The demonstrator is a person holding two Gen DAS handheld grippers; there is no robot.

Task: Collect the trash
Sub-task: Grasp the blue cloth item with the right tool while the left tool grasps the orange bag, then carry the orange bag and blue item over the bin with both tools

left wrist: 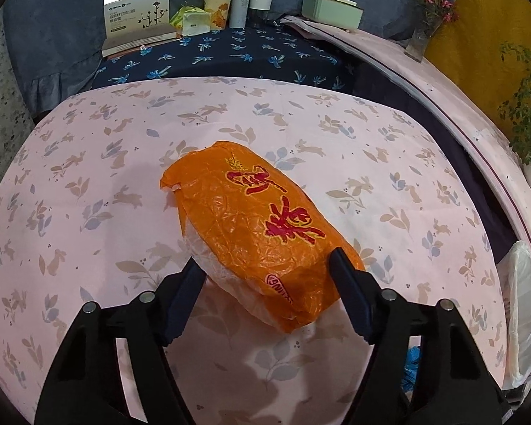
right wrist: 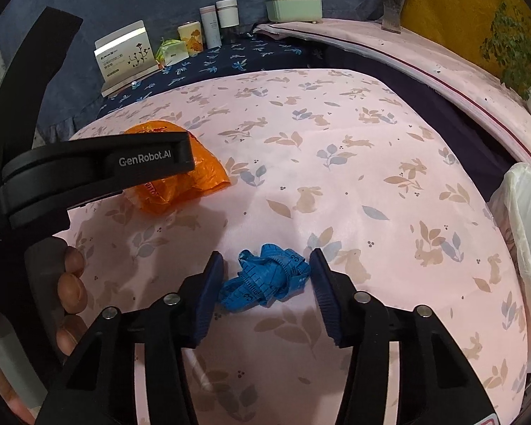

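Two pieces of trash on the desk (left wrist: 88, 177)?

"Yes. One bag (left wrist: 258, 226): orange crinkled plastic, red characters edged in yellow, white at its underside, lying lengthwise towards the left side. One tape (right wrist: 265, 276): blue measuring tape, knotted into a bundle, near the front edge."

"Claws?"

"Left gripper (left wrist: 265, 265): jaws straddle the bag's near end, both pads against the plastic; whether they press, I cannot tell. Right gripper (right wrist: 267, 258): jaws apart around the tape, a gap at the left pad, the right pad just at the bundle. One hand (right wrist: 70, 294) shows on the left handle."

"Other stock?"

"Beyond the back edge: one card box (left wrist: 138, 10), two canisters (left wrist: 251, 0), one flowered tin (left wrist: 217, 10), one green case (left wrist: 331, 9). One vase (left wrist: 419, 40) sits on the ledge to the right. One white liner (left wrist: 524, 304) hangs off the right edge."

"Room?"

"Pink rabbit-print cloth lies bare from the bag across to the right edge and up to the back edge."
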